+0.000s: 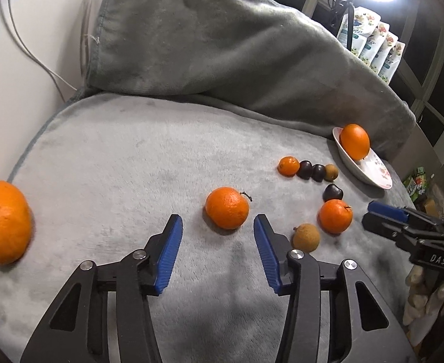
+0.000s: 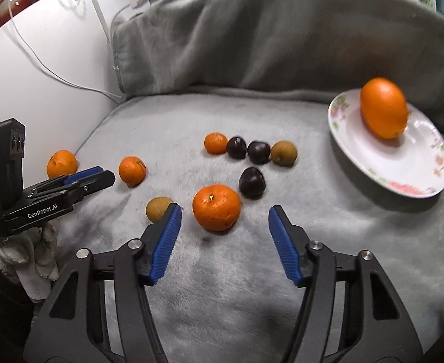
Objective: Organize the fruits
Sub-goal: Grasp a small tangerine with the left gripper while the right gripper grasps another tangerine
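Fruits lie on a grey blanket. In the left wrist view my left gripper (image 1: 218, 224) is open, just short of a tangerine (image 1: 227, 207). A big tangerine (image 1: 4, 222) lies far left. In the right wrist view my right gripper (image 2: 225, 214) is open around the near side of another tangerine (image 2: 216, 207), not touching it. A brown longan (image 2: 158, 208) sits by its left finger. A small tangerine (image 2: 215, 143), two dark fruits (image 2: 236, 147) and a longan (image 2: 283, 153) form a row; a third dark fruit (image 2: 252, 182) lies nearer. An orange (image 2: 383, 107) sits on a floral plate (image 2: 403, 178).
A folded grey blanket (image 1: 222, 45) rises behind the fruits. A white wall with cables (image 1: 37, 60) is at the left. Packets (image 1: 373, 45) stand at the back right. The plate (image 1: 373, 175) lies near the blanket's right edge.
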A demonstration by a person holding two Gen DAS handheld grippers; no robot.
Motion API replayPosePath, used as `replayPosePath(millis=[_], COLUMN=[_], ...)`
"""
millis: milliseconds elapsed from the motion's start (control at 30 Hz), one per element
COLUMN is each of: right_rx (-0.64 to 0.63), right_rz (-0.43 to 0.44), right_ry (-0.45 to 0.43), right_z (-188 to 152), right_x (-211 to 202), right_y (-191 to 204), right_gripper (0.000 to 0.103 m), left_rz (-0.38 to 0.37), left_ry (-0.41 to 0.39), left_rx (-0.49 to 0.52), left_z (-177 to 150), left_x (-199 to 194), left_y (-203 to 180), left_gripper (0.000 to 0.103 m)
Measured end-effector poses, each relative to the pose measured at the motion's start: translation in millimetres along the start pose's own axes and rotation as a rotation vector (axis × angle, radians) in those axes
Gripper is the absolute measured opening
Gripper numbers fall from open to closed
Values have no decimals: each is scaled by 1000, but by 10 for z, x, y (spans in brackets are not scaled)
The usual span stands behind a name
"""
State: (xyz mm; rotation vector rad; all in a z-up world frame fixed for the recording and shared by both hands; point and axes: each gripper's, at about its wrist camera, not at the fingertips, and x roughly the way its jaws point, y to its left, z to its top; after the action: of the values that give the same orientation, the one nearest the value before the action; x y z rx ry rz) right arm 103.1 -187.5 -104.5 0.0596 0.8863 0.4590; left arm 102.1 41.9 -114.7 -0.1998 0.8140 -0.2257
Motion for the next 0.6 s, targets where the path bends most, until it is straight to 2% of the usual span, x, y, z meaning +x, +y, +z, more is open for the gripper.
replayPosePath(millis=[333,600], right_rx=[6,18], right_rz=[9,13], right_ry=[40,63], right_z=[48,74], right_x=[186,295], right_y=[30,8], right_gripper=[61,56], left_rz=[10,14], left_ry=[24,40], left_rx=[25,38], left_z=[40,73], left_x=[157,260], left_y=[-24,-50], left_gripper=[45,42])
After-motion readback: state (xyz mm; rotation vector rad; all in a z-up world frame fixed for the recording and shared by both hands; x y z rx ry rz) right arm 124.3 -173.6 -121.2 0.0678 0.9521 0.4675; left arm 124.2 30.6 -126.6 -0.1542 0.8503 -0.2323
